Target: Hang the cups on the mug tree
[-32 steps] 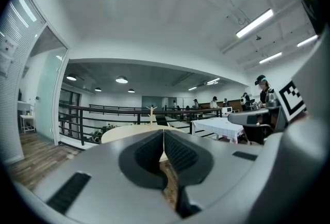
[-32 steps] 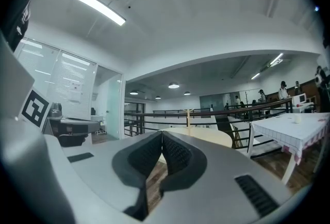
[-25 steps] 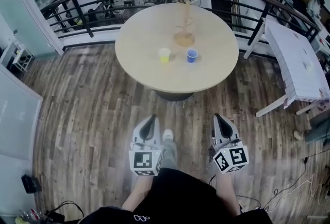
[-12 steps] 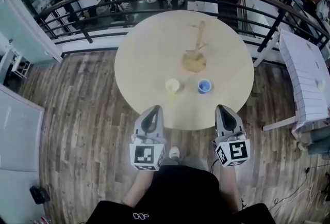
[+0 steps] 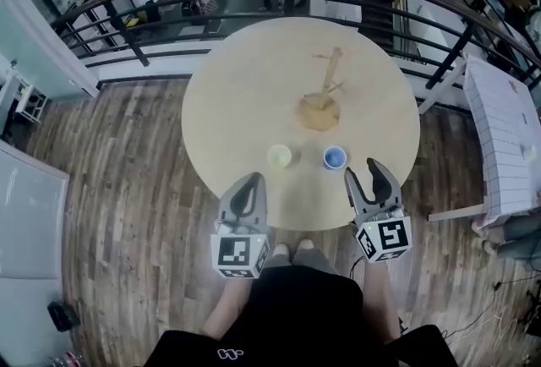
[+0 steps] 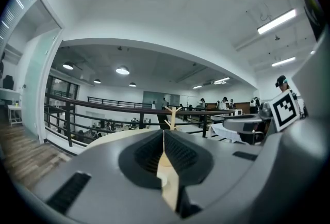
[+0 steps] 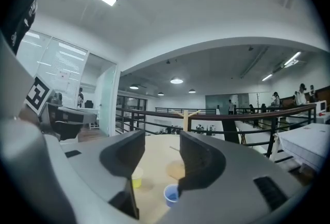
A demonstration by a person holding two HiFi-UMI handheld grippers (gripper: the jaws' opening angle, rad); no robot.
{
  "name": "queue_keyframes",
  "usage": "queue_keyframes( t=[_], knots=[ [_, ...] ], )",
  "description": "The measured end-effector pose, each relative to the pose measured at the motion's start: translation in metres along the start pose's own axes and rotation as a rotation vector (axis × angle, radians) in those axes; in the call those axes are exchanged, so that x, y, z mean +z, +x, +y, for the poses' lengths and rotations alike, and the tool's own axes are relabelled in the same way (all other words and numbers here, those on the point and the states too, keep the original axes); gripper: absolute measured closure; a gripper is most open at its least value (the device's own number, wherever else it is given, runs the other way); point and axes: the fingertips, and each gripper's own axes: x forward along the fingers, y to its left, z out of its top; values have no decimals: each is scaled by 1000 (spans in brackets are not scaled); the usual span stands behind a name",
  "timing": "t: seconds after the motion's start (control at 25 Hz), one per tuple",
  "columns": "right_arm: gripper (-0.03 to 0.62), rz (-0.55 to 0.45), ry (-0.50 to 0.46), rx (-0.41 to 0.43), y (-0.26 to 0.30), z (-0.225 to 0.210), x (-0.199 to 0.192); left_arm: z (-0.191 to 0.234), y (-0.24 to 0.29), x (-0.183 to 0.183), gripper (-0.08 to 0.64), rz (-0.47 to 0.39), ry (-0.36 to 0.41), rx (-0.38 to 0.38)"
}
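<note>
Round pale-wood table [image 5: 228, 95] is carrying a branched wooden mug tree [image 5: 321, 103] near centre, with a yellow cup [image 5: 280, 156] and a blue cup [image 5: 335, 157] standing upright nearer the edge. Left hand-held gripper [image 5: 251, 181] is hovering closed and empty; right hand-held gripper [image 5: 363, 172], its jaws having just been opening, is gripping nothing.

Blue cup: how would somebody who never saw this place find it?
Find the round wooden table. Near its front edge, in front of the mug tree, two small cups stand side by side. The blue cup is on the right; the yellow cup is on the left.
</note>
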Motion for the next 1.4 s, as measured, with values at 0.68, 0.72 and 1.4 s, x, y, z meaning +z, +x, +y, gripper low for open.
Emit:
queue_keyframes(
  t=[0.68, 0.72, 1.4],
  knots=[
    [228, 421, -32, 97, 64, -2, -215, -1, 24, -20, 546, 95, 25, -4],
    [227, 462, -48, 101, 69, -4, -232, 1, 23, -22, 546, 106, 26, 4],
    [232, 458, 47, 11, 116, -30, -266, -2, 21, -34, 546, 188, 57, 12]
  ],
)
